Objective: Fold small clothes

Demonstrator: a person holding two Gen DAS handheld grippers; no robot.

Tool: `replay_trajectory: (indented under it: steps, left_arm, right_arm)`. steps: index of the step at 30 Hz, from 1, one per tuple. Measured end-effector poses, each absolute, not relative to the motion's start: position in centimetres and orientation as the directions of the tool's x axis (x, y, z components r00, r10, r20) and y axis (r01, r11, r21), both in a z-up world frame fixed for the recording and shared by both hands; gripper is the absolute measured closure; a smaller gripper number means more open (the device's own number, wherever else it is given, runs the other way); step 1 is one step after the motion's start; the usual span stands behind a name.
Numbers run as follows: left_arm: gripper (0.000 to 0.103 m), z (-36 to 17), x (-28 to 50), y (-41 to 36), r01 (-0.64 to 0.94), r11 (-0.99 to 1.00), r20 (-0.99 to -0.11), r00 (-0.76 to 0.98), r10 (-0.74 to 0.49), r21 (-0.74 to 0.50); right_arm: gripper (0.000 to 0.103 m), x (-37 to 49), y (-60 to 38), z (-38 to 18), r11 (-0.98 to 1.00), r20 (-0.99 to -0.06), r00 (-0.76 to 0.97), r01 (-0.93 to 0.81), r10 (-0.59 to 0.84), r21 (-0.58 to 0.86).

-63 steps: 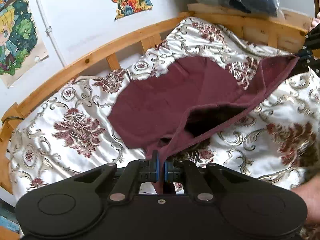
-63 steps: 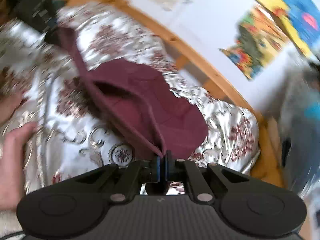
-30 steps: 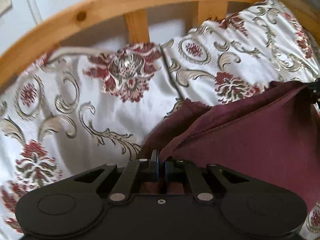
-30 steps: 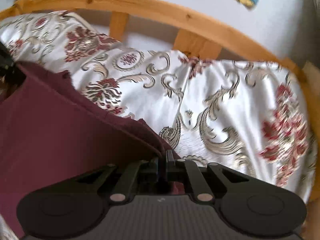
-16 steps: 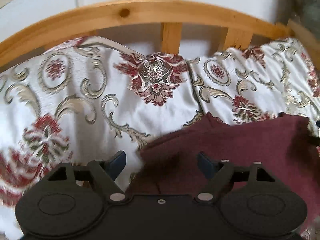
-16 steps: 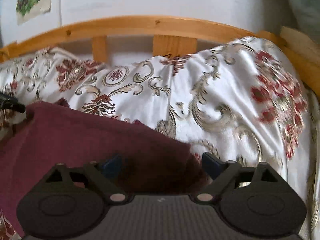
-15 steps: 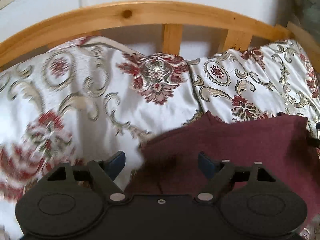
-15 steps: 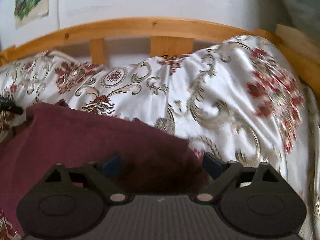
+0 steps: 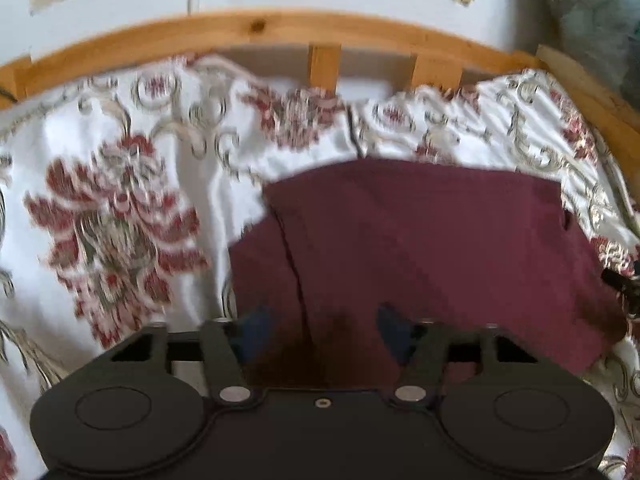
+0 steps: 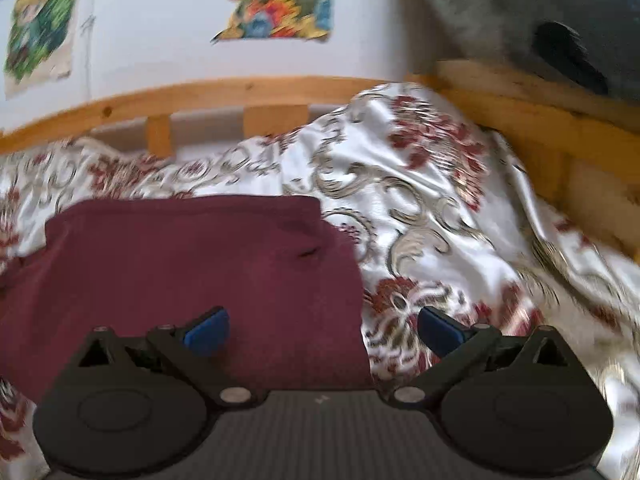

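Both grippers hover low over the folded maroon garment [image 9: 420,248], left gripper [image 9: 324,330] and right gripper [image 10: 322,330] spread wide, gripping nothing. Only the right view shows a dark bundle [image 10: 560,20].

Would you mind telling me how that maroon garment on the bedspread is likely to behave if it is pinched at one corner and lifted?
The maroon garment lies flat in soft layers with a visible fold line, so it would probably droop and unfold. It looks thin, so likely light. The bedspread looks glossy, so a push may slide the garment rather than bunch it.
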State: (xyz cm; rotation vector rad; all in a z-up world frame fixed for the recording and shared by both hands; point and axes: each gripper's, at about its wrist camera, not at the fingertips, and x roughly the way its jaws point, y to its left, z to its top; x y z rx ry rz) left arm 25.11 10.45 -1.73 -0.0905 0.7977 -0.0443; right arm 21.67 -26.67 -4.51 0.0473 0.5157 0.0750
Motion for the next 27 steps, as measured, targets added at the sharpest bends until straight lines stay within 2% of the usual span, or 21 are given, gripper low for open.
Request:
replay_trajectory:
  steps: [2, 3, 4, 10, 17, 20, 22, 23, 26, 27]
  left_arm:
    - [0.068, -2.5, 25.1, 10.7, -0.02, 0.991, -0.729, 0.679, -0.084, -0.133]
    - [0.084, -3.0, 25.1, 10.8, -0.024, 0.989, -0.736, 0.671, -0.094, -0.148]
    - [0.093, -3.3, 25.3, 10.9, -0.026, 0.988, -0.744, 0.661, -0.099, -0.155]
    - [0.1, -4.0, 25.3, 11.1, -0.059, 0.987, -0.755, 0.652, -0.078, -0.153]
    - [0.1, -3.7, 24.1, 11.0, -0.085, 0.986, -0.739, 0.672, -0.048, -0.142]
    - [0.095, -2.9, 23.5, 11.3, -0.088, 0.981, -0.724, 0.687, -0.064, -0.171]
    - [0.081, -2.4, 22.9, 11.4, -0.109, 0.976, -0.71, 0.701, -0.058, -0.187]
    - [0.079, -2.2, 22.6, 11.4, -0.115, 0.974, -0.705, 0.707, -0.06, -0.197]
    - [0.048, -1.4, 21.3, 11.4, -0.142, 0.967, -0.686, 0.727, -0.042, -0.21]
    - [0.032, -1.3, 20.6, 11.4, -0.161, 0.963, -0.677, 0.735, -0.028, -0.215]
  right_arm:
    - [0.0, 21.1, -26.9, -4.7, 0.994, -0.492, 0.866, -0.037, 0.085, 0.107]
    - [0.0, 21.0, -26.9, -4.9, 0.993, -0.495, 0.864, -0.033, 0.087, 0.116]
    - [0.0, 21.0, -26.8, -5.0, 0.993, -0.501, 0.861, -0.032, 0.085, 0.112]
    - [0.0, 20.9, -25.2, -6.3, 1.0, -0.547, 0.837, -0.008, -0.005, -0.022]
    - [0.0, 20.2, -25.2, -7.7, 0.997, -0.565, 0.822, 0.06, -0.078, -0.05]
    - [0.0, 19.9, -25.4, -7.1, 0.999, -0.531, 0.846, 0.049, -0.054, -0.024]
    - [0.0, 19.8, -25.2, -6.5, 0.999, -0.511, 0.859, 0.032, -0.029, -0.003]
    - [0.0, 19.7, -25.0, -6.2, 1.0, -0.5, 0.866, 0.022, -0.017, 0.004]
    - [0.0, 19.3, -23.9, -5.3, 1.0, -0.471, 0.882, 0.008, 0.001, 0.017]
    - [0.0, 19.1, -23.5, -5.0, 1.0, -0.461, 0.887, 0.003, 0.009, 0.024]
